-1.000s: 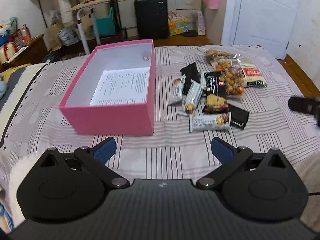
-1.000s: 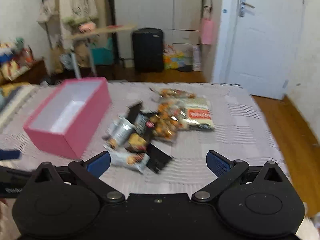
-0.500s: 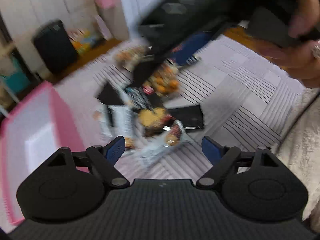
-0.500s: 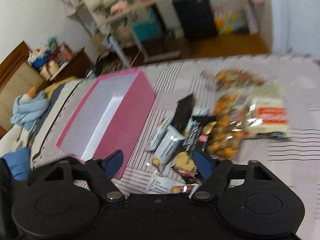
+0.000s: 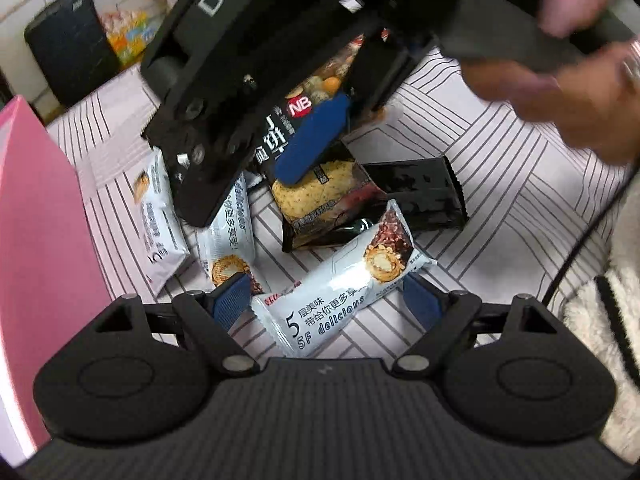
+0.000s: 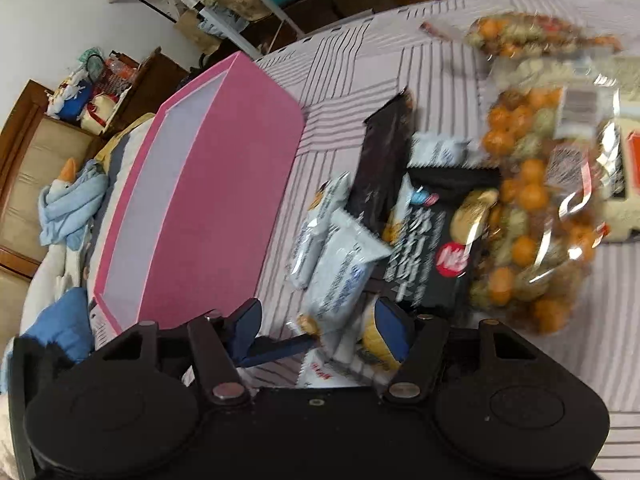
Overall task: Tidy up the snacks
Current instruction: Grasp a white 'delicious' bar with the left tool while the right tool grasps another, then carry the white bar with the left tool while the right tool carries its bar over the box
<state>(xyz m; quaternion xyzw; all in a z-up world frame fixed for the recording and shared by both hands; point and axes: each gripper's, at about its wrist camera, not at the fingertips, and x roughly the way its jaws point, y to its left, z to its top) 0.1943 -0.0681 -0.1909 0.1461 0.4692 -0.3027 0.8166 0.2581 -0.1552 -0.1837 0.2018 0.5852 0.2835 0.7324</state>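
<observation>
A pile of snack packets lies on the striped bedspread beside an open pink box (image 6: 208,184). My left gripper (image 5: 324,304) is open, its blue fingers on either side of a pale blue wafer packet (image 5: 340,292). My right gripper (image 6: 320,324) is open and low over the pile, with a pale blue packet (image 6: 340,280) and a black cracker packet (image 6: 432,256) between and ahead of its fingers. In the left wrist view the right gripper's fingers (image 5: 312,148) hang over the black cracker packet (image 5: 316,196). The pink box wall (image 5: 36,248) shows at the left.
A clear bag of orange and green nuts (image 6: 540,208) and a black packet (image 6: 384,160) lie further back. Another black packet (image 5: 416,196) lies to the right. A suitcase (image 5: 68,44) stands on the floor. Blue cloth (image 6: 68,208) lies left of the box.
Both grippers have dropped from above the bed down onto the snack pile. The right gripper has swung in over the black cracker packet; the left now straddles the pale blue wafer packet.
</observation>
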